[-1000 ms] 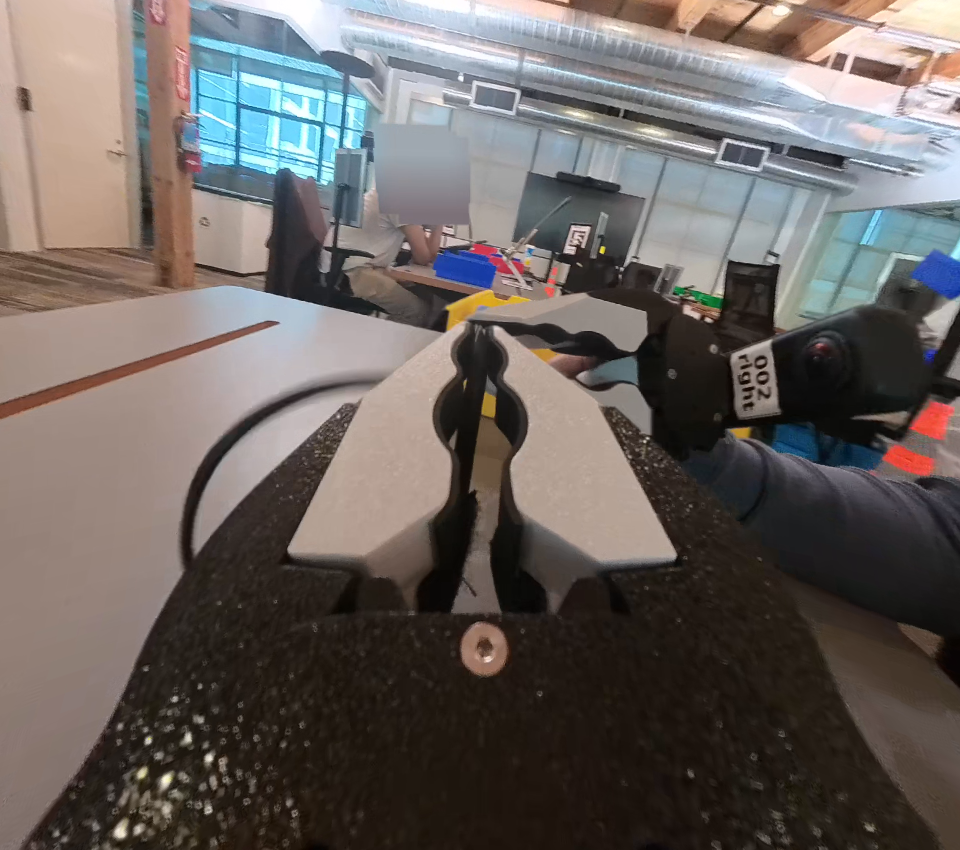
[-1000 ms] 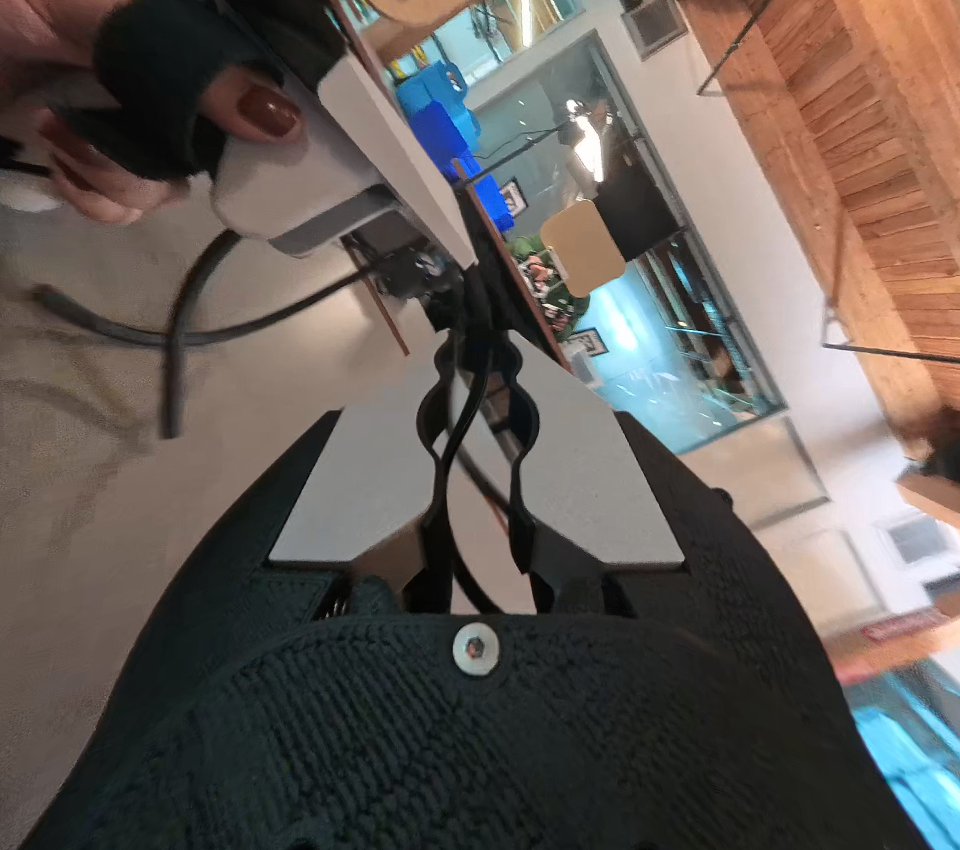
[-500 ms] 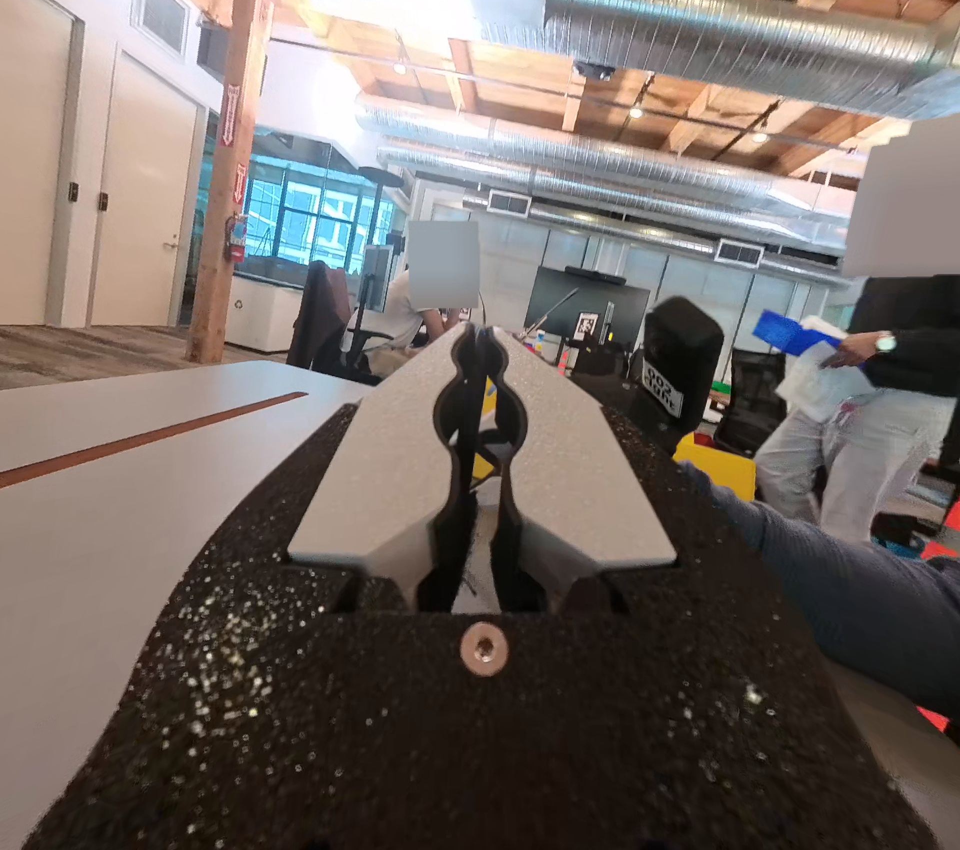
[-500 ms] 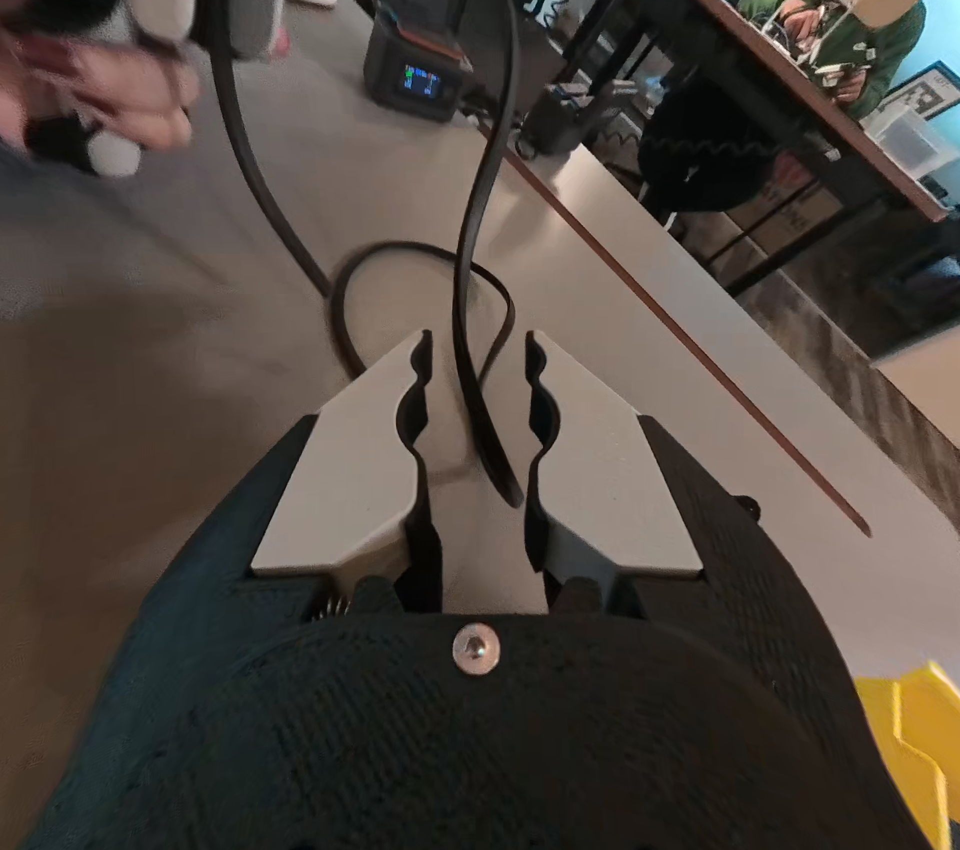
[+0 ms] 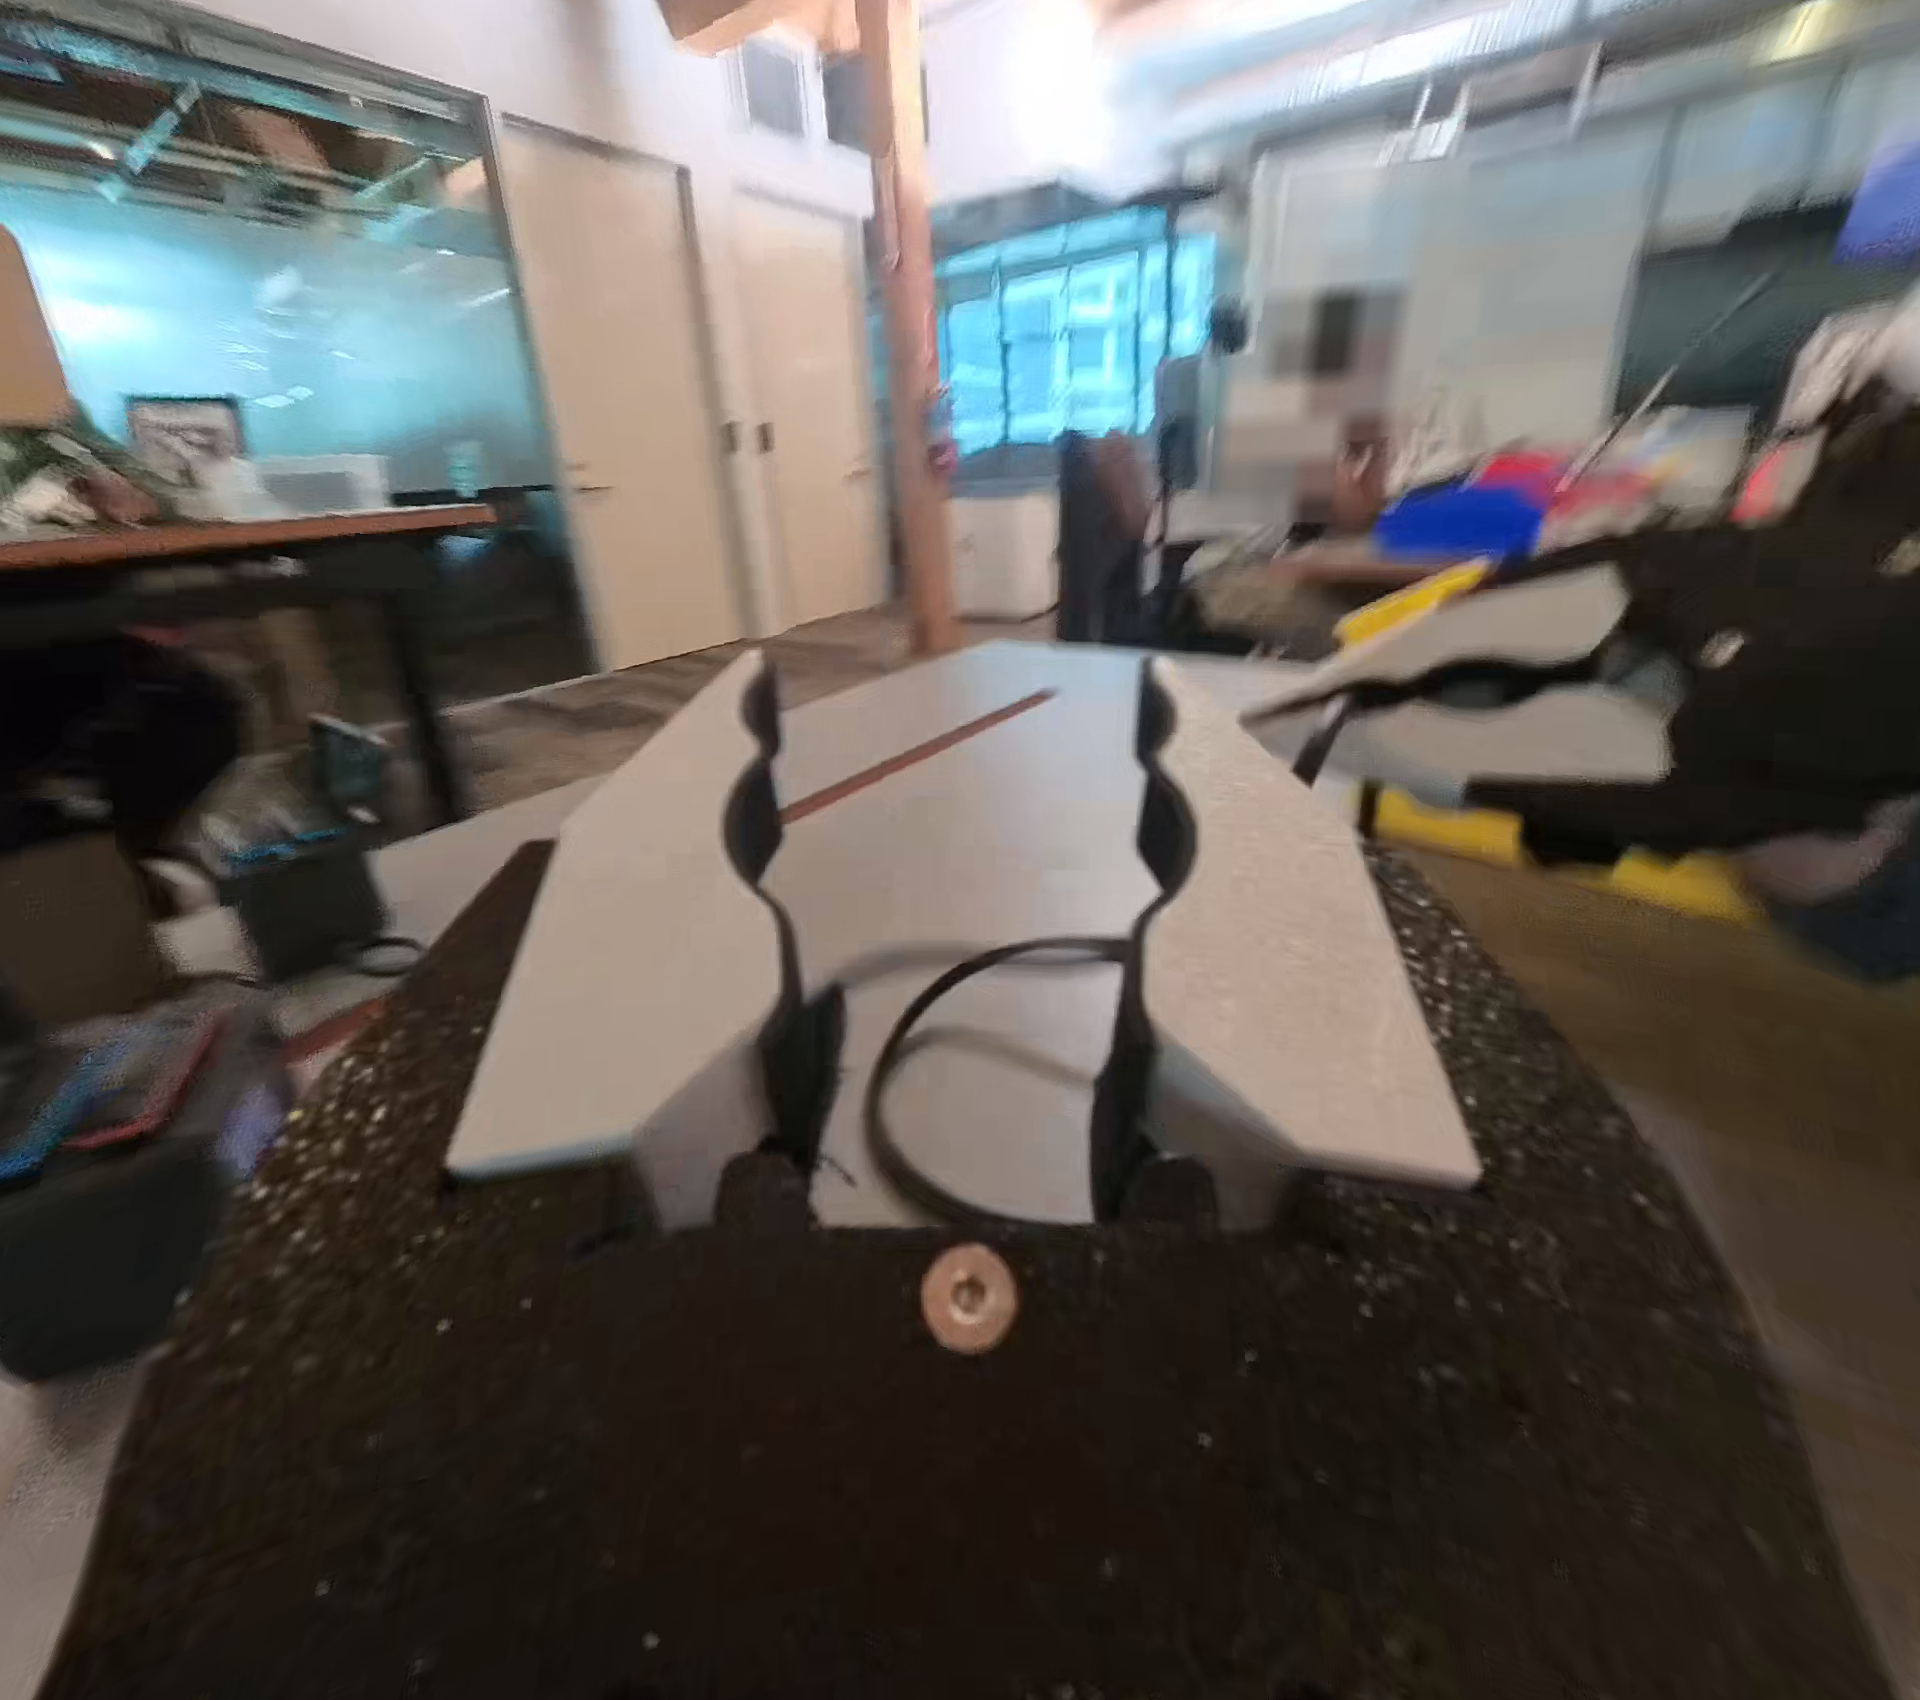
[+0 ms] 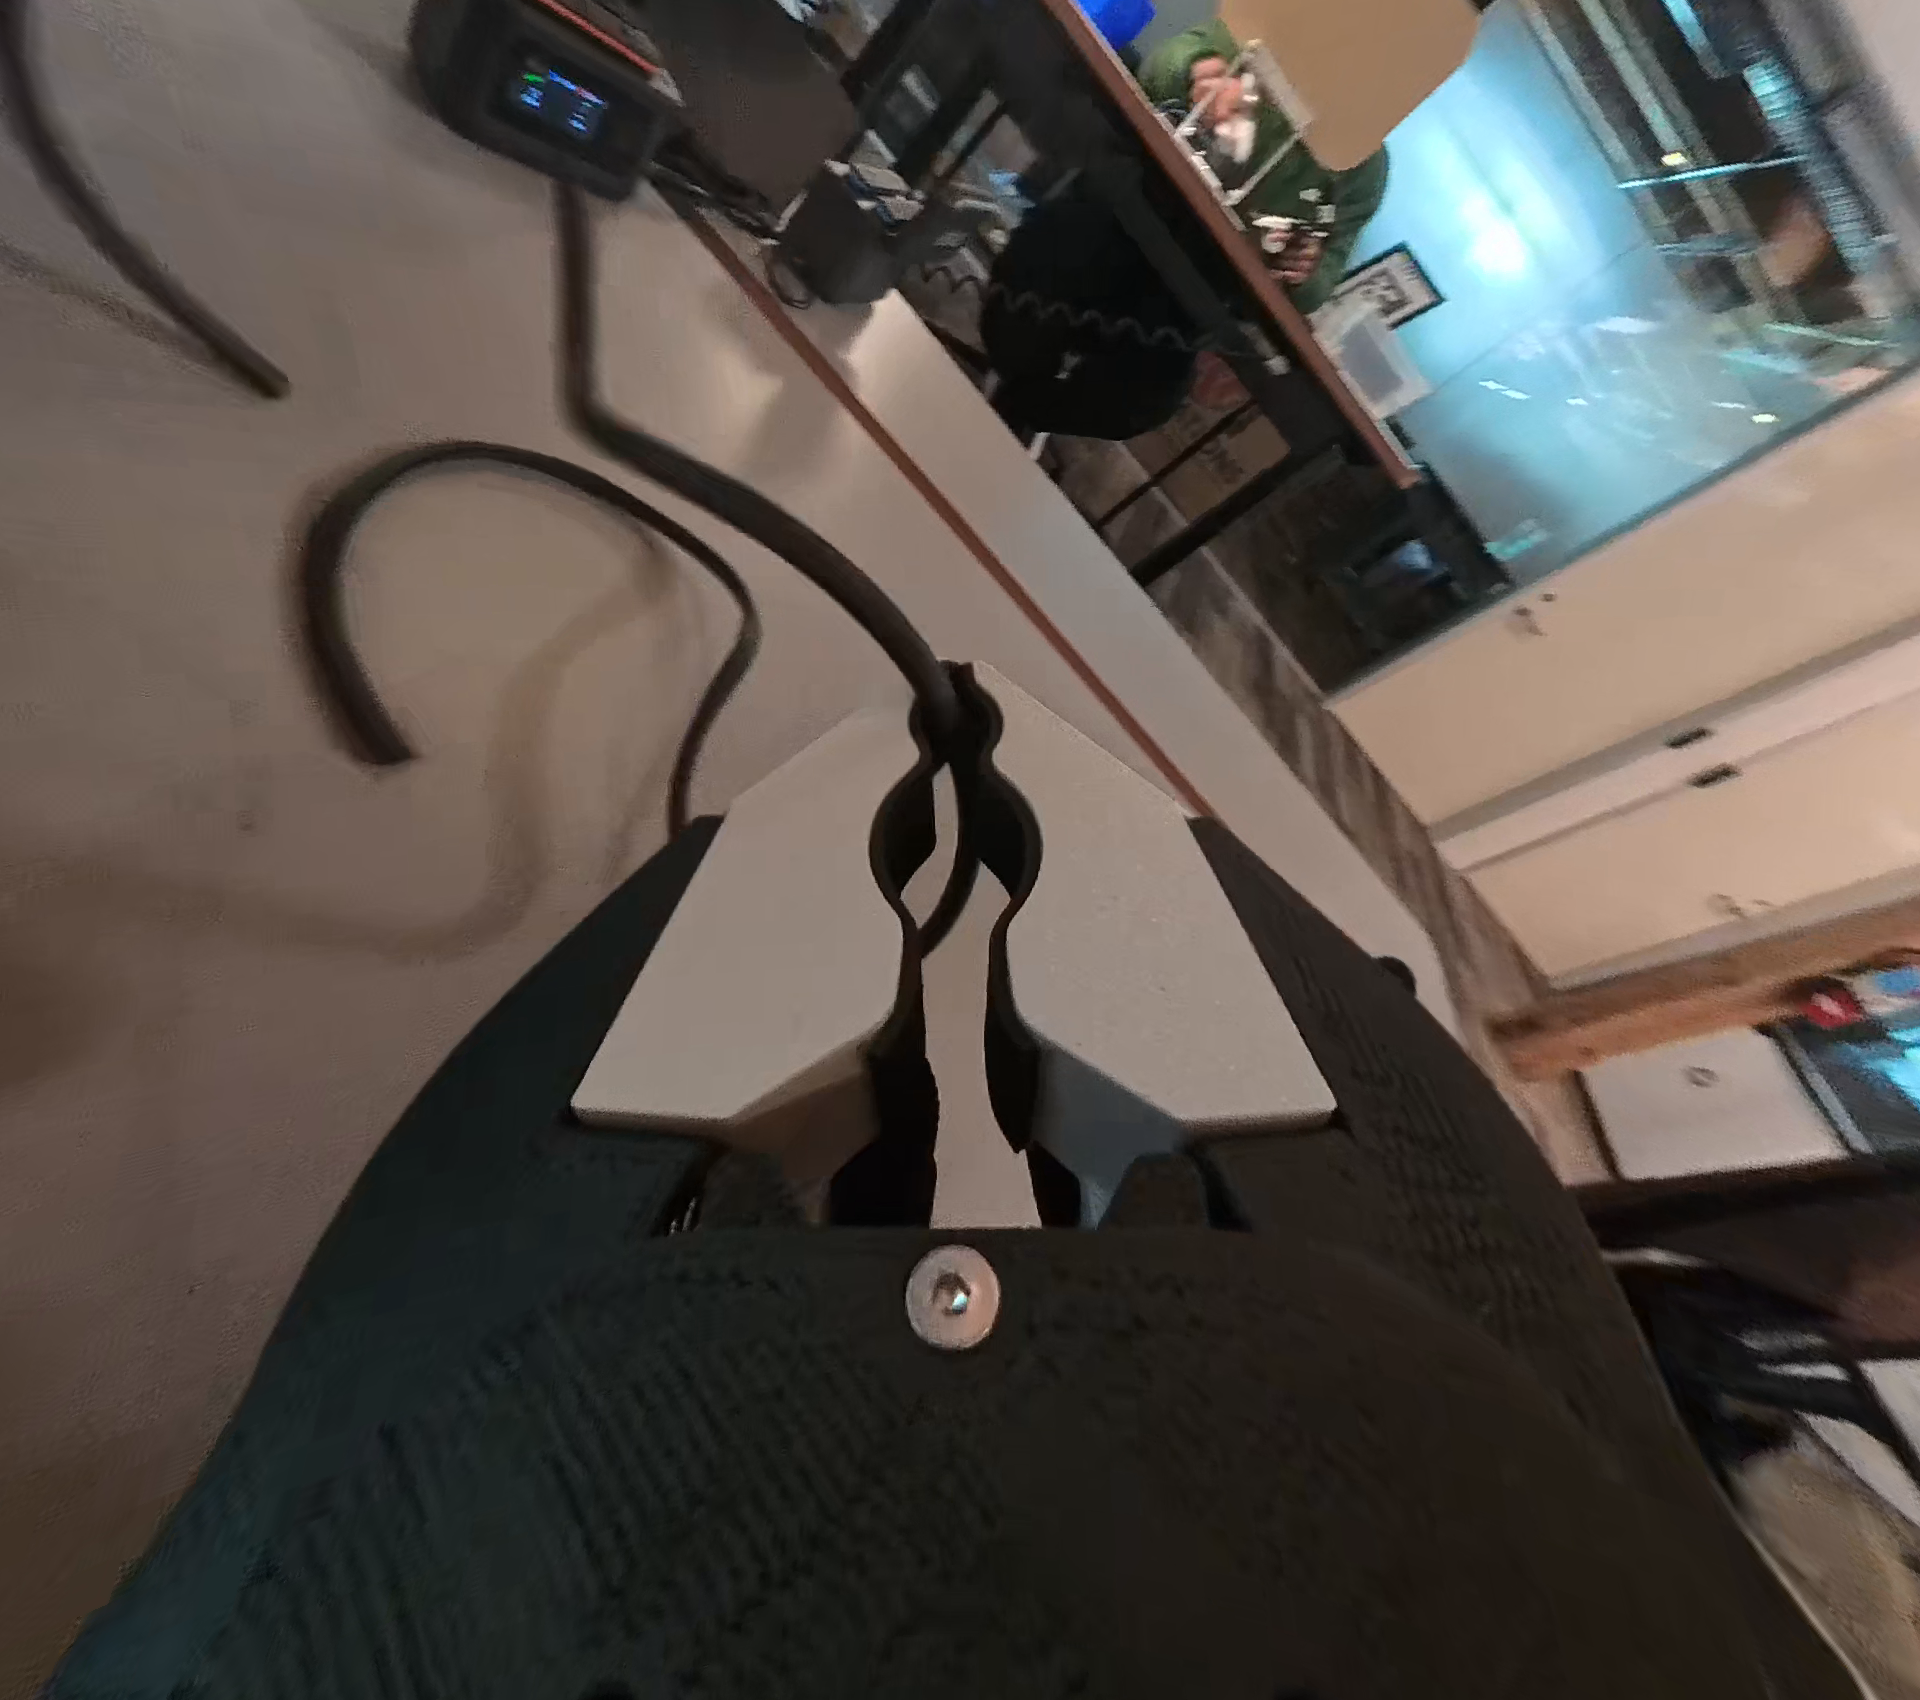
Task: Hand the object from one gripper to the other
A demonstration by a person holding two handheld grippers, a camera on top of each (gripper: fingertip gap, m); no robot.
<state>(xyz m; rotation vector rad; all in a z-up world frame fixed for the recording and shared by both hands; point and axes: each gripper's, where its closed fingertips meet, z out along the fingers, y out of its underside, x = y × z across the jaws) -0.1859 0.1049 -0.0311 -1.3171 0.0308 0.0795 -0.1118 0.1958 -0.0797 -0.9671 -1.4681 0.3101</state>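
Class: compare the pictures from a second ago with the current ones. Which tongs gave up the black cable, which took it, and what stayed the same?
The left tongs, shut on the black cable a second ago, have opened wide and let go. The right tongs, open around it half a second ago, have closed on it and now grip it near their tips. The cable's loose loop still trails over the grey table, and the small black device stays at the table's edge.
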